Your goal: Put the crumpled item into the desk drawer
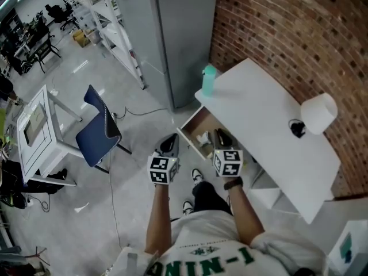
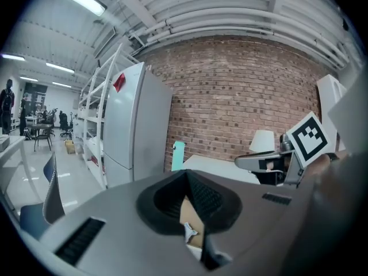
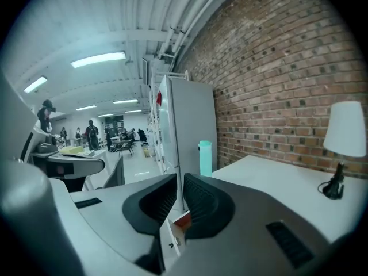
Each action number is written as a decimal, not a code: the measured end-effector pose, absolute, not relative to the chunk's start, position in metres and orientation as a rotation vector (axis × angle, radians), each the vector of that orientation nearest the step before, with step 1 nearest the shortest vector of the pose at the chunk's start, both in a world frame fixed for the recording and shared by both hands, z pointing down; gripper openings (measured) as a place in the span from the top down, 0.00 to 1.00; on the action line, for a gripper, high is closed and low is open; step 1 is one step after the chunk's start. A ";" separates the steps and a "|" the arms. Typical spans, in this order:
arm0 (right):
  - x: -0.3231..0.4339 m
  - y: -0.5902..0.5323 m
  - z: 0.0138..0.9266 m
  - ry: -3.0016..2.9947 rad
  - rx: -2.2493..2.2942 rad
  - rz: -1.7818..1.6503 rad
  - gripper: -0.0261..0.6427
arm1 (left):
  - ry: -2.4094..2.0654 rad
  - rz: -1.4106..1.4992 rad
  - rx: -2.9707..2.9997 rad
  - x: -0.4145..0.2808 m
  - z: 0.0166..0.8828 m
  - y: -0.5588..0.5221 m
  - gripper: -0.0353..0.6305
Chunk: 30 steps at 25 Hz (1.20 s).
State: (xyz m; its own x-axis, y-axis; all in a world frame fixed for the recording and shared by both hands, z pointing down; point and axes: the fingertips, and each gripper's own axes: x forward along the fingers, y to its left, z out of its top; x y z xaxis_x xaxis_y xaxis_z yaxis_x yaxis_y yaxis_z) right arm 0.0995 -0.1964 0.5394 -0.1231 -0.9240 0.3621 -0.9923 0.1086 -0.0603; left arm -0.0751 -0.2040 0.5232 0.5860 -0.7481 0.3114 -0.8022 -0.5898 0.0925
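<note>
The white desk (image 1: 270,125) has its drawer (image 1: 191,130) pulled open toward me. Something small and pale lies inside the drawer; I cannot tell whether it is the crumpled item. My left gripper (image 1: 171,138) hangs just left of the drawer, and in its own view the left gripper (image 2: 186,175) has its jaws touching with nothing in them. My right gripper (image 1: 218,133) is over the drawer's right part. In its own view the right gripper (image 3: 179,178) shows only a narrow slit between the jaws, with nothing in it. Below the jaws, the drawer's wood inside (image 2: 193,216) shows.
A teal bottle (image 1: 209,80) stands at the desk's far corner, and a white lamp (image 1: 318,112) stands by the brick wall. A grey cabinet (image 1: 172,33) rises behind the desk. A blue chair (image 1: 98,128) and a small white table (image 1: 40,131) are to the left.
</note>
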 end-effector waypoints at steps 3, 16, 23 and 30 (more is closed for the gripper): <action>0.095 -0.183 0.511 -2.180 1.905 0.298 0.91 | -1.318 0.317 2.629 -0.075 0.493 -0.193 0.96; 0.091 -0.157 0.406 -2.373 1.982 0.095 0.96 | -1.547 0.144 2.688 -0.088 0.383 -0.169 0.96; 0.090 -0.163 0.409 -2.387 1.963 0.143 0.96 | -1.569 0.152 2.666 -0.087 0.381 -0.173 0.96; 0.104 -0.211 0.415 -2.414 1.904 0.142 0.96 | -1.640 0.124 2.639 -0.072 0.387 -0.220 0.96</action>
State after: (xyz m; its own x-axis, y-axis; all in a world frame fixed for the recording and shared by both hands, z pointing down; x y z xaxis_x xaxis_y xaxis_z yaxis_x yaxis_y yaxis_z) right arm 0.1041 -0.2114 0.4147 -0.2332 -0.9666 0.1067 -0.9724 0.2310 -0.0327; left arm -0.0715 -0.2199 0.3869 0.4408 -0.8936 0.0849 -0.8962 -0.4435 -0.0149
